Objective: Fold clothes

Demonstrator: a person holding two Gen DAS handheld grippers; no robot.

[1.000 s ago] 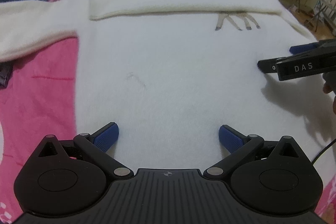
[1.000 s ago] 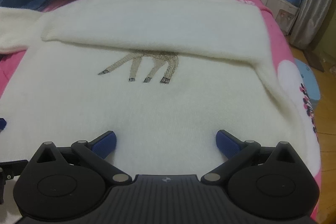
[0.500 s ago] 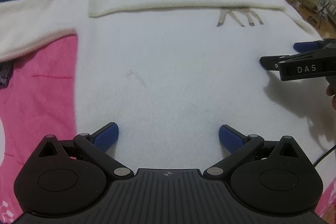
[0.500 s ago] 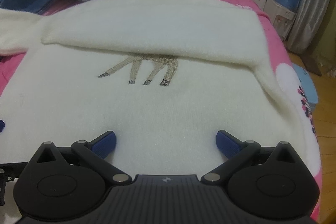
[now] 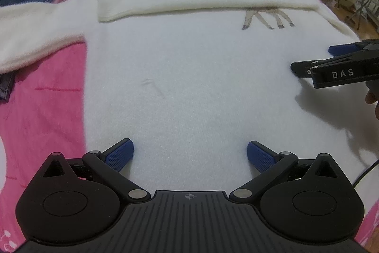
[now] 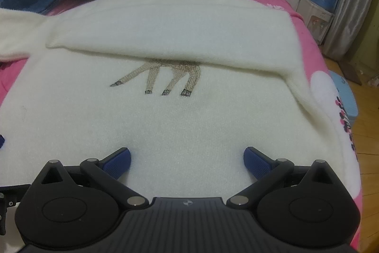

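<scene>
A cream sweater (image 6: 189, 122) lies flat on the pink bed (image 5: 47, 110), collar at the far end and hem nearest both tools, so its long axis runs straight away from them. 1 sleeve (image 6: 165, 44) is already folded across the chest, hiding the top of the embroidered animal (image 6: 165, 80). The other sleeve (image 5: 35, 34) lies stretched out to the left (unfolded, by my reading the next part to bring in). The left gripper (image 5: 189, 153) hangs over the lower body of the sweater with jaws wide and empty, and it is the nearer one to that sleeve. The right gripper (image 6: 187, 158) hovers over the hem side too, jaws wide, holding nothing.
</scene>
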